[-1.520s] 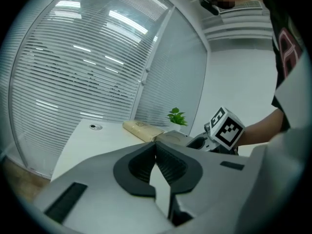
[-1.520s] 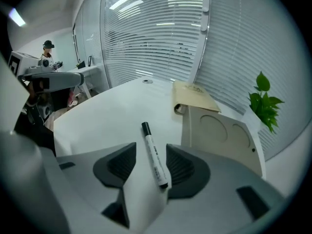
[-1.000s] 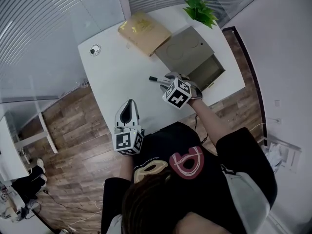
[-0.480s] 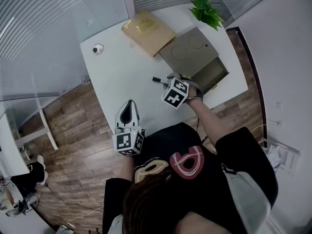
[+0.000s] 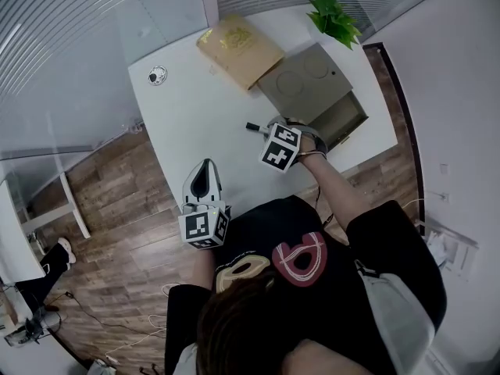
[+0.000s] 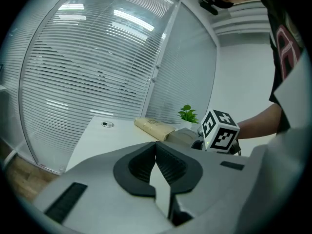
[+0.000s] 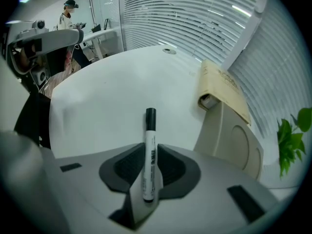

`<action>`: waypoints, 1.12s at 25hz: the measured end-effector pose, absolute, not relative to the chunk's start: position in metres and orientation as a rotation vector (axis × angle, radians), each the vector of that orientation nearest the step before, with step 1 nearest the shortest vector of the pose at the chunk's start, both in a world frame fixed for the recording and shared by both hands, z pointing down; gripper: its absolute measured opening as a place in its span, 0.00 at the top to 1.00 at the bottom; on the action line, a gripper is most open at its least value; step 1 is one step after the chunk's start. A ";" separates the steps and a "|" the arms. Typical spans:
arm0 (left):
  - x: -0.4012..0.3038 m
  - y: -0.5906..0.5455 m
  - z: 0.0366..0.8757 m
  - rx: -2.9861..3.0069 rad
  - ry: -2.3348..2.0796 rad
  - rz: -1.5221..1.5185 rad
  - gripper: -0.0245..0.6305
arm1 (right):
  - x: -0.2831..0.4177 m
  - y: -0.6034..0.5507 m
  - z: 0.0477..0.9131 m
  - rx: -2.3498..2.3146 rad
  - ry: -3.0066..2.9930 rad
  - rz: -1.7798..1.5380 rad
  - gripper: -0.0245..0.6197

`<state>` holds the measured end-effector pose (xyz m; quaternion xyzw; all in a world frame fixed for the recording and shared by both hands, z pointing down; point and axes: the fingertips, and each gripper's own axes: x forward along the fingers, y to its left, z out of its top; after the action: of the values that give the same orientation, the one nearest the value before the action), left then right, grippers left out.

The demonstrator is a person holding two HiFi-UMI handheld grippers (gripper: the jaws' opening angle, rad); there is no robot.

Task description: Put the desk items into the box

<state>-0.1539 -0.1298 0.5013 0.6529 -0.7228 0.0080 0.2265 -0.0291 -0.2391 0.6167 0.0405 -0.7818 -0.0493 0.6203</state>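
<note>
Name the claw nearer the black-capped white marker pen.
Right. The right claw has just been closing its jaws on the black-capped white marker pen; the left claw hangs apart, over the white desk's near edge.

White table: box, plant, perhaps envelope

Marker mostly behind right tongs

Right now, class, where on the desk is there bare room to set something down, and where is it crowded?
The widest bare patch of desk lies between the disc, the package and the marker. Crowded: the far right corner, with package, box and plant.
</note>
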 end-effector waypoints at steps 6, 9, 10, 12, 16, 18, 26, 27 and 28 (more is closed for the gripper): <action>-0.153 -0.126 0.501 1.823 -1.992 0.031 0.94 | -0.031 -0.234 0.616 0.075 -1.790 -0.127 0.85; -0.152 -0.126 0.502 1.822 -1.989 0.024 0.94 | -0.031 -0.235 0.615 0.075 -1.790 -0.127 0.85; -0.152 -0.125 0.502 1.820 -1.991 0.021 0.94 | -0.031 -0.235 0.615 0.075 -1.793 -0.129 0.85; -0.151 -0.125 0.502 1.822 -1.990 0.024 0.94 | -0.031 -0.235 0.615 0.083 -1.806 -0.127 0.85; -0.149 -0.123 0.500 1.832 -1.988 0.019 0.94 | -0.033 -0.234 0.608 0.129 -1.856 -0.078 0.85; -0.148 -0.123 0.499 1.841 -1.987 0.014 0.94 | -0.033 -0.234 0.603 0.140 -1.870 -0.084 0.85; -0.140 -0.126 0.497 1.890 -1.969 0.029 0.94 | -0.037 -0.231 0.566 0.219 -2.005 -0.048 0.85; -0.139 -0.126 0.496 1.896 -1.966 0.031 0.94 | -0.037 -0.230 0.561 0.229 -2.019 -0.036 0.85; -0.138 -0.127 0.495 1.902 -1.962 0.035 0.94 | -0.037 -0.230 0.558 0.241 -2.032 -0.024 0.85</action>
<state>-0.1377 -0.1269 0.4951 0.6814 -0.7031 0.0124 0.2029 -0.0368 -0.2302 0.5579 0.1006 -0.8476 -0.0101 0.5208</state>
